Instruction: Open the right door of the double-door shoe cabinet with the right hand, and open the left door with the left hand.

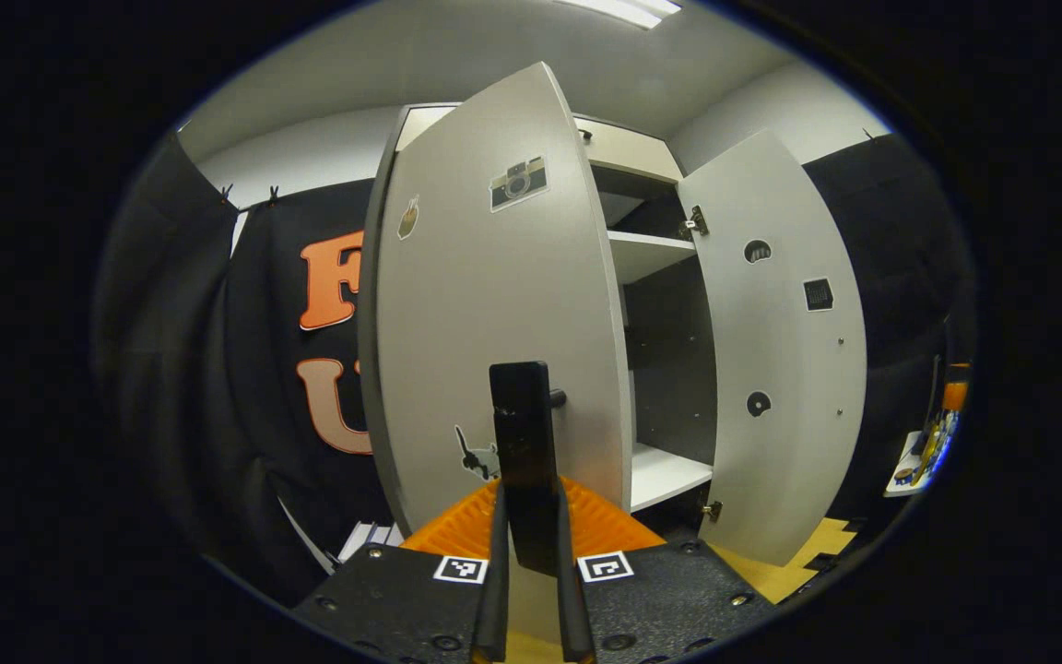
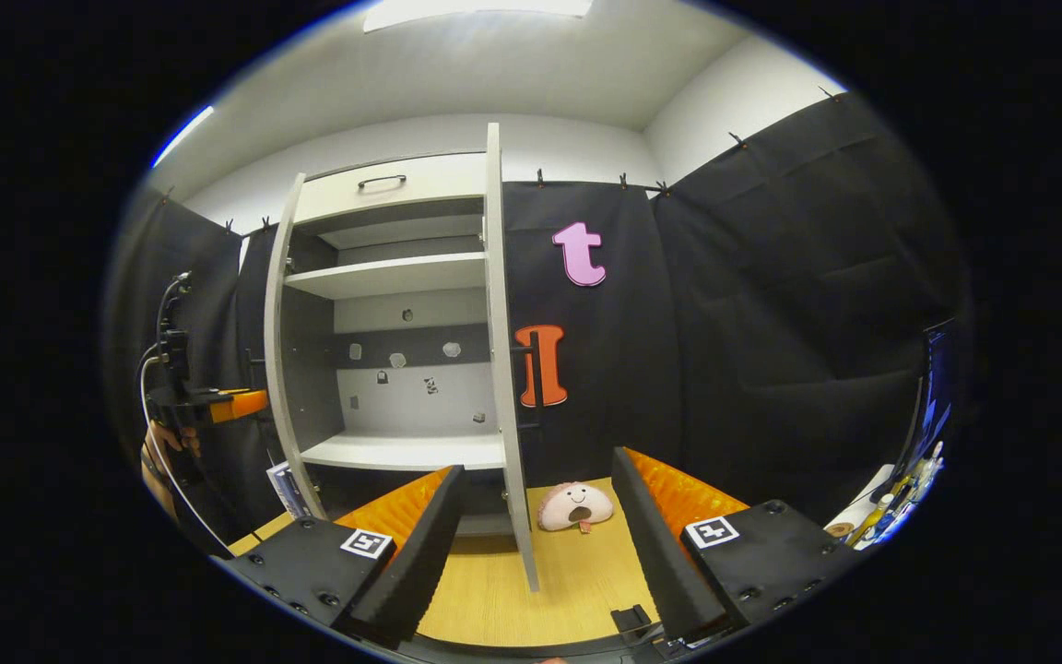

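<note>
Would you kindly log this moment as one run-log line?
left gripper: shut on left door's handle | right gripper: open, free | left door: ajar | right door: open

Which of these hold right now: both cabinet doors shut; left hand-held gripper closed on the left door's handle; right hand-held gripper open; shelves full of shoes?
1. Both doors are shut. False: the left door and right door stand open.
2. The left hand-held gripper is closed on the left door's handle. True.
3. The right hand-held gripper is open. True.
4. The shelves hold shoes. False: they look bare.
</note>
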`<act>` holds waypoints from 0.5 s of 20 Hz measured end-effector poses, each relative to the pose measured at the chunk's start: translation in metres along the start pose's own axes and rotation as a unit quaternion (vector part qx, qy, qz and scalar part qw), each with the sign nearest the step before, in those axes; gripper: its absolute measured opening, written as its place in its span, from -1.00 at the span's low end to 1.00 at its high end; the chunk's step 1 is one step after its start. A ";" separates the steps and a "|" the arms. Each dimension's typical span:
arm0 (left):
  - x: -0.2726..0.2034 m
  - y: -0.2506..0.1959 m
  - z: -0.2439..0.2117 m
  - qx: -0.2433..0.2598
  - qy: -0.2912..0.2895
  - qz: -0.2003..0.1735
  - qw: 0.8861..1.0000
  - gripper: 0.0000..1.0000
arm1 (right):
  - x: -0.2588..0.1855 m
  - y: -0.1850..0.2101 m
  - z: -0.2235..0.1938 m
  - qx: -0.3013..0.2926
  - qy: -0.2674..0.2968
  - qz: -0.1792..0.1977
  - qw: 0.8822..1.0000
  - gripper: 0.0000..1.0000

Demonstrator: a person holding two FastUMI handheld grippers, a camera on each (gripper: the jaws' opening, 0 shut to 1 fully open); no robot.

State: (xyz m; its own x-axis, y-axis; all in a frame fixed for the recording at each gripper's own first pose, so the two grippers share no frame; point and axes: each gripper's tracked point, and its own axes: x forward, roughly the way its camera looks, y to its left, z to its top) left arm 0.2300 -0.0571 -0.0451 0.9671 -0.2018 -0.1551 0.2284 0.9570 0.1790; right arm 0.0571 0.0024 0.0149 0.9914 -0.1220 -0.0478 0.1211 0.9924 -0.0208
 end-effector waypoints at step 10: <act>-0.009 0.040 -0.003 0.013 0.000 0.073 0.997 -0.68 | 0.004 0.014 0.004 0.004 0.000 0.011 1.000 0.99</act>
State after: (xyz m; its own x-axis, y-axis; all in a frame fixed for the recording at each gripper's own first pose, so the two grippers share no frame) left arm 0.2297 -0.0167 -0.0398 0.9902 -0.0613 -0.1254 0.0885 0.9704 0.2248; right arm 0.0629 0.0154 0.0184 0.9937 -0.1004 -0.0491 0.0999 0.9949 -0.0121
